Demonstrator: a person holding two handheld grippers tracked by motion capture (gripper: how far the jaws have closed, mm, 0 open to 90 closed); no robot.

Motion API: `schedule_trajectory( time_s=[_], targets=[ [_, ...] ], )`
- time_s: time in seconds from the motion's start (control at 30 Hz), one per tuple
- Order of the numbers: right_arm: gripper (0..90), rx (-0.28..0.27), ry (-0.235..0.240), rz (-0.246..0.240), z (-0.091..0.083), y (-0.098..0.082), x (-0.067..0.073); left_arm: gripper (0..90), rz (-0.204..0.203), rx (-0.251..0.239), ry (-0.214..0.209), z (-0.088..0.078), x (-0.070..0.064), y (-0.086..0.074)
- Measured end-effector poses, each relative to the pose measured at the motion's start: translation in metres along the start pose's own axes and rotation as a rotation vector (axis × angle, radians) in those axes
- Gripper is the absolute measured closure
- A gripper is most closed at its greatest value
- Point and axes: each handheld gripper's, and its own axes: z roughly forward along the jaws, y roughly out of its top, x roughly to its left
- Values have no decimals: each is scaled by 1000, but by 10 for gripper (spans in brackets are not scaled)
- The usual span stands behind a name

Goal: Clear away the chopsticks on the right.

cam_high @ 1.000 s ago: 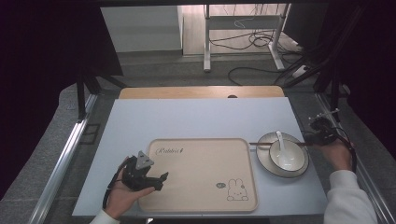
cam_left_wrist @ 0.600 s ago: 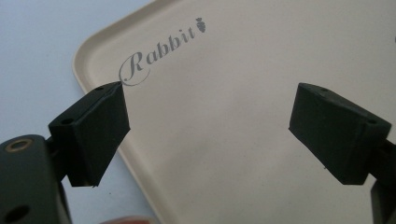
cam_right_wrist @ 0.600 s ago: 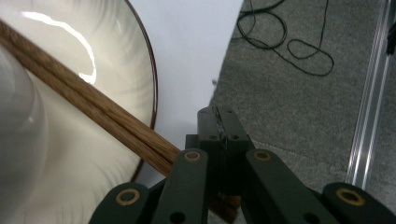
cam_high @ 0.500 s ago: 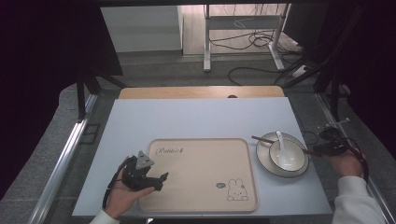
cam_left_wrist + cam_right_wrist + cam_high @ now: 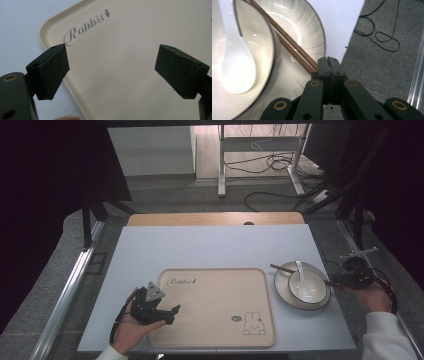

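Right tool (image 5: 329, 62) is clamped on the chopsticks (image 5: 294, 51) at their 3 o'clock tips: light, stiff, slippery, so pinch both; left tool (image 5: 111, 72) gapes empty over the tray (image 5: 120, 50).

Printed in grey script on the beige tray (image 5: 215, 312), near its far left corner: the word "Rabbit" (image 5: 83, 28), followed by a small carrot mark (image 5: 107, 13). Near the right near corner, a line-drawn rabbit (image 5: 253, 324). No other readable text.
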Motion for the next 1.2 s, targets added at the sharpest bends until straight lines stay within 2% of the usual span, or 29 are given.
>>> schedule_trajectory(
  time_s=[0.27, 0.5, 1.1, 1.2],
  targets=[
    [892, 26, -2, -18, 7, -1, 2, 121, -2, -3, 1, 0, 1, 0],
    [892, 25, -1, -24, 7, -1, 2, 121, -1, -3, 2, -1, 1, 0],
    [892, 68, 40, -24, 5, -1, 3, 121, 1, -3, 6, -1, 2, -1],
    [892, 65, 34, -25, 4, -1, 2, 121, 2, -2, 7, -1, 2, -1]
  ],
)
